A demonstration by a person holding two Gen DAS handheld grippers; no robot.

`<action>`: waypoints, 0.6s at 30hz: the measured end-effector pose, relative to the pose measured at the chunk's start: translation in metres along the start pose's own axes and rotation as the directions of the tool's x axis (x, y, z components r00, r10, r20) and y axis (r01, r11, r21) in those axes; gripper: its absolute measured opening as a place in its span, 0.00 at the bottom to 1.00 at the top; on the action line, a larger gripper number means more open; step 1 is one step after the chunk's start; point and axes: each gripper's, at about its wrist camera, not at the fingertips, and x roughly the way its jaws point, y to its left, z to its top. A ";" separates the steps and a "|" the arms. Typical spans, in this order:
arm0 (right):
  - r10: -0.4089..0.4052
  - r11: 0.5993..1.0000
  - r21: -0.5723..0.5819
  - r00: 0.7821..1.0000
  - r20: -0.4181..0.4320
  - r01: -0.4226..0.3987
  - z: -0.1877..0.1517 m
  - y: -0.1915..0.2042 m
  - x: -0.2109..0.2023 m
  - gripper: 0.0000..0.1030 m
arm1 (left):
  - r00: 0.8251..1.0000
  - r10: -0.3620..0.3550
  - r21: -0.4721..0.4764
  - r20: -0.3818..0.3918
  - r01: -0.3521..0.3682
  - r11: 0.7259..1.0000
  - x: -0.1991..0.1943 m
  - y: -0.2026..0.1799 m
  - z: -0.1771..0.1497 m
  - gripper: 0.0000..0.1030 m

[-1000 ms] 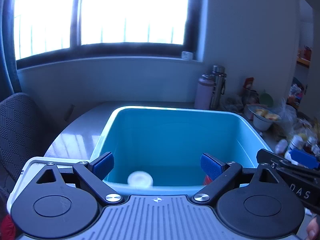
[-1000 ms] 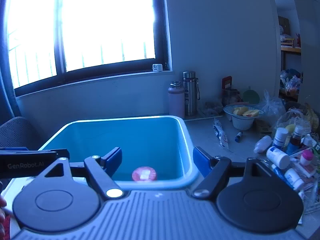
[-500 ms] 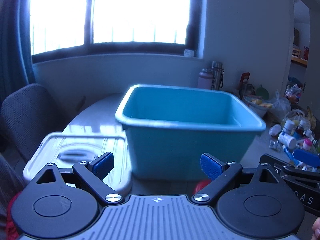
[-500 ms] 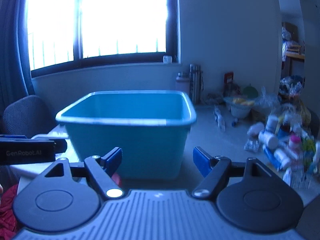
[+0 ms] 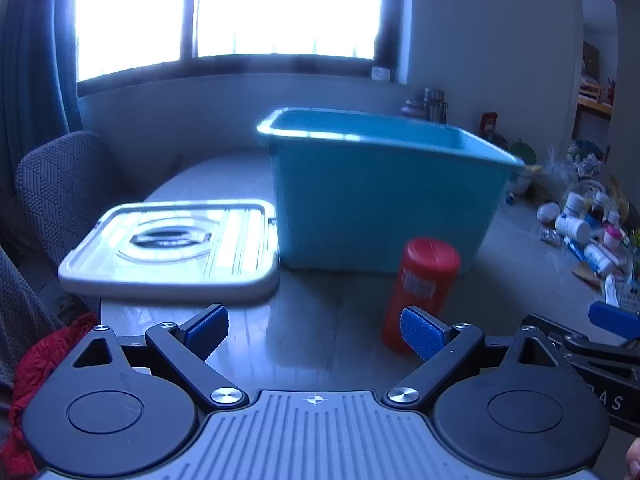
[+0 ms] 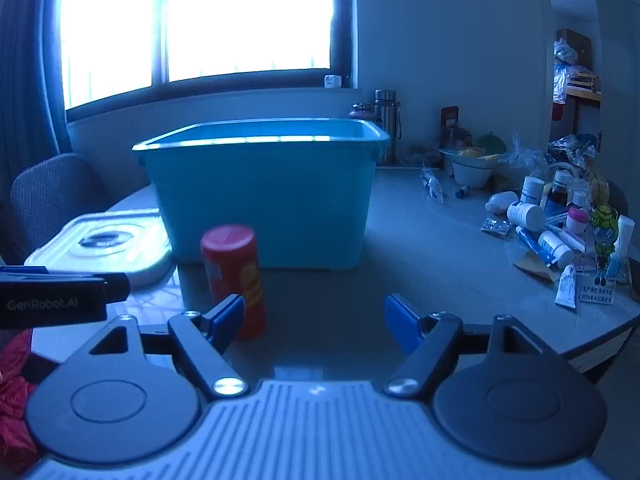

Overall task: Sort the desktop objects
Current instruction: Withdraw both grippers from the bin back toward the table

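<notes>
**Both grippers empty before the blue bin**

At far left lies the white lid (image 5: 172, 248) flat on the table (image 6: 420, 248), its edge just beside the blue bin (image 6: 264, 196). The left gripper (image 5: 316, 330) hangs above the table with its fingers spread wide and nothing between them; "GenRobot.AI" is printed on its side in the right wrist view. A red canister (image 6: 234, 276) stands upright in front of the bin, near the left gripper's right pad; its label is too blurred to read. The right gripper (image 6: 316, 320) is likewise spread and empty. Farther right, a clutter of bottles and tubes (image 6: 556, 232) includes a cartoon-figure card (image 6: 602, 256) with tiny unreadable print.
</notes>
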 end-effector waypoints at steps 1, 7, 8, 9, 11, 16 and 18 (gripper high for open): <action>-0.002 1.000 0.000 1.000 -0.001 0.002 -0.003 0.001 -0.001 0.75 | 1.000 -0.001 0.001 -0.007 0.001 1.000 0.000 0.000 -0.005 0.92; 0.006 1.000 0.012 1.000 -0.018 -0.006 -0.012 0.001 -0.006 0.75 | 1.000 0.001 -0.007 -0.021 -0.001 1.000 -0.002 -0.001 -0.015 0.92; 0.004 1.000 0.014 1.000 -0.017 -0.004 -0.013 0.001 -0.007 0.75 | 1.000 0.001 -0.008 -0.020 -0.001 1.000 -0.003 -0.002 -0.015 0.92; 0.003 1.000 0.017 1.000 -0.015 -0.002 -0.013 0.001 -0.007 0.75 | 1.000 0.002 -0.007 -0.019 -0.002 1.000 -0.003 -0.002 -0.015 0.92; 0.005 1.000 0.023 1.000 -0.012 -0.005 -0.013 0.000 -0.009 0.75 | 1.000 0.005 -0.003 -0.019 -0.005 1.000 -0.004 -0.004 -0.015 0.92; 0.005 1.000 0.026 1.000 -0.011 -0.005 -0.013 -0.002 -0.010 0.75 | 1.000 0.013 -0.009 -0.007 -0.013 1.000 -0.008 -0.004 -0.012 0.92; 0.007 0.999 0.033 1.000 -0.010 -0.006 -0.014 -0.002 -0.009 0.75 | 1.000 0.012 -0.009 -0.003 -0.012 1.000 -0.009 -0.003 -0.011 0.92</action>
